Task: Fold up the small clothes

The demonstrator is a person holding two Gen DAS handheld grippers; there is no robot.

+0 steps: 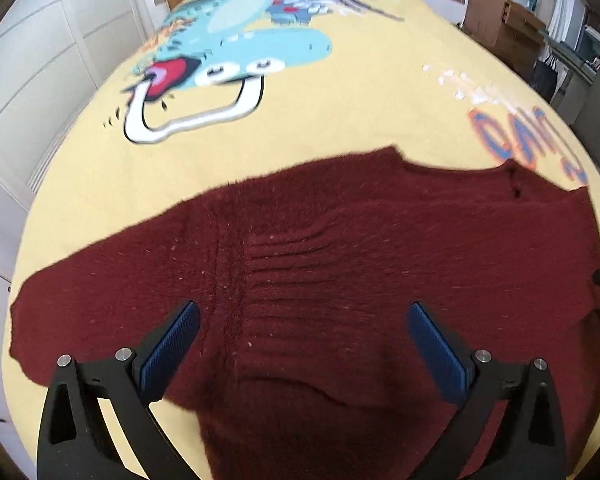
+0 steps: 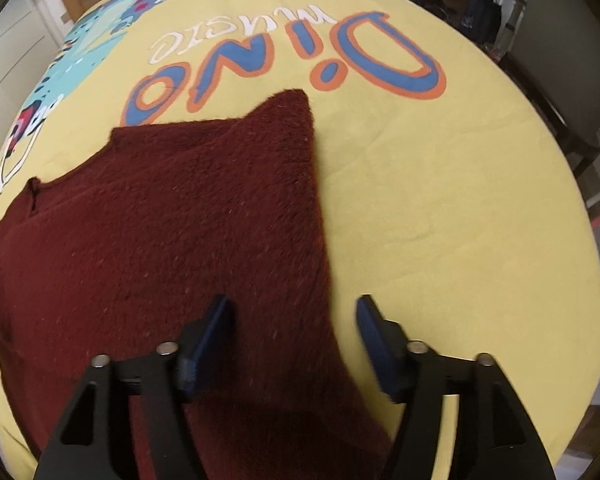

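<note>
The left gripper (image 1: pixel 303 322) hangs over the sweater (image 1: pixel 340 248), jaws spread wide, blue pads (image 1: pixel 172 344) clear of the knit. The right gripper (image 2: pixel 294 320) straddles the sweater's right edge, jaws parted, seemingly holding nothing, though blur softens its pads

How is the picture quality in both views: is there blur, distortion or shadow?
Left wrist view: strong fisheye bending, dark corners; the cartoon print is smeared by motion, the sweater is sharper. Right wrist view: same bending; the right gripper has blurred pads and throws a soft shadow on the sweater near the bottom edge; no glare.
</note>
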